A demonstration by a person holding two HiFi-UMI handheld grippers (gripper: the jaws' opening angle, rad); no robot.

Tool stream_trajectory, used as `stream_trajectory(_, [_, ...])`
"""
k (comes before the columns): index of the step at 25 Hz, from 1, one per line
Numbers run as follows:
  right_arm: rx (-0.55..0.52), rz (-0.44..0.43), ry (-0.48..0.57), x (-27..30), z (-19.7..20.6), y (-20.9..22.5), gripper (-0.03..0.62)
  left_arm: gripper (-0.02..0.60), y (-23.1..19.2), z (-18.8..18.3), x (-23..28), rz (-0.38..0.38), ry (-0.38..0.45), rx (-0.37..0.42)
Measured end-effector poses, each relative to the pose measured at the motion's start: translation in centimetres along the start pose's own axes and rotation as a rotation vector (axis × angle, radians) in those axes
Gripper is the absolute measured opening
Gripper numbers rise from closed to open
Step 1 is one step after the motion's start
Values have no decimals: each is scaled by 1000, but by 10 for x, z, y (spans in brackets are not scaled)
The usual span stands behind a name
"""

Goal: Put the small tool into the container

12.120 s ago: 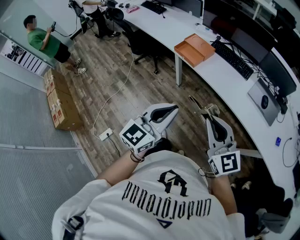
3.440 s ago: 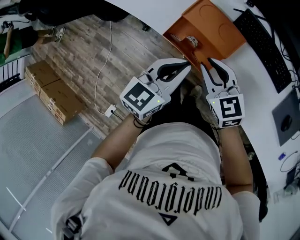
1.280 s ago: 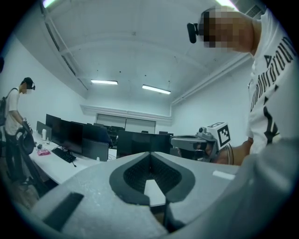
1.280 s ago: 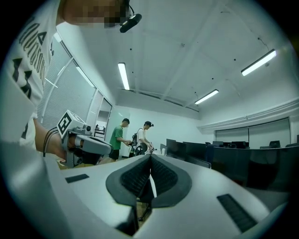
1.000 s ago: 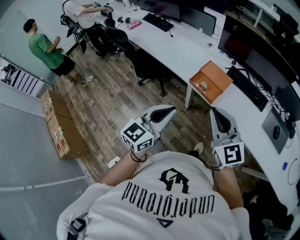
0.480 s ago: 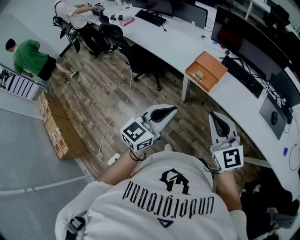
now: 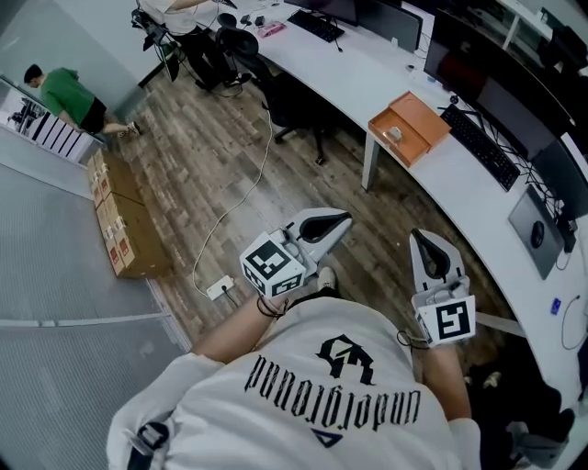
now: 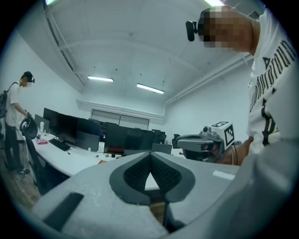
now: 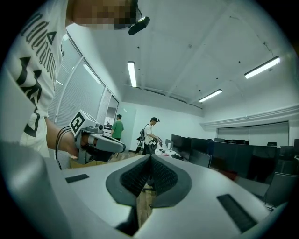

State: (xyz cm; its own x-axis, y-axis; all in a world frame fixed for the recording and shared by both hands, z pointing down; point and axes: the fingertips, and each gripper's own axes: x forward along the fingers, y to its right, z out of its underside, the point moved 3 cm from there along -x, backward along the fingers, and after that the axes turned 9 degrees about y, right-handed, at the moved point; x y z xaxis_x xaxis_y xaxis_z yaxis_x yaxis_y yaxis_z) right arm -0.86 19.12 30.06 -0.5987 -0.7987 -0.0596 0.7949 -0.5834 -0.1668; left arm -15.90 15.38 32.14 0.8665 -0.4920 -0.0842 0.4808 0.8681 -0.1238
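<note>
Head view | left gripper point(image 7: 343, 219), right gripper point(image 7: 424, 235) over open wood floor point(image 7: 211, 165), fingers pressed together, empty | container point(image 7: 424, 114) holding small tool point(image 7: 396, 134) at bench point(image 7: 349, 73) edge, well apart.

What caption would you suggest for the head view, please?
Left gripper and right gripper shut, empty, above wood floor; small tool lies in orange container.

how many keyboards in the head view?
2. Near keyboard just right of the orange tray; far keyboard near the picture's top edge. Others may be out of frame.

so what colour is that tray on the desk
Orange. The tray shows best in the head view.
</note>
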Motion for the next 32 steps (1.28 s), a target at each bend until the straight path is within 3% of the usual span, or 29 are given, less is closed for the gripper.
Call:
stream_trajectory(15, [35, -88, -37, -125, 21, -36, 15, 15, 136, 37, -13, -36, -14, -11])
stream_trajectory(32, [53, -90, -30, -142, 18, -32, 15, 15, 160, 41, 0, -21, -17, -22])
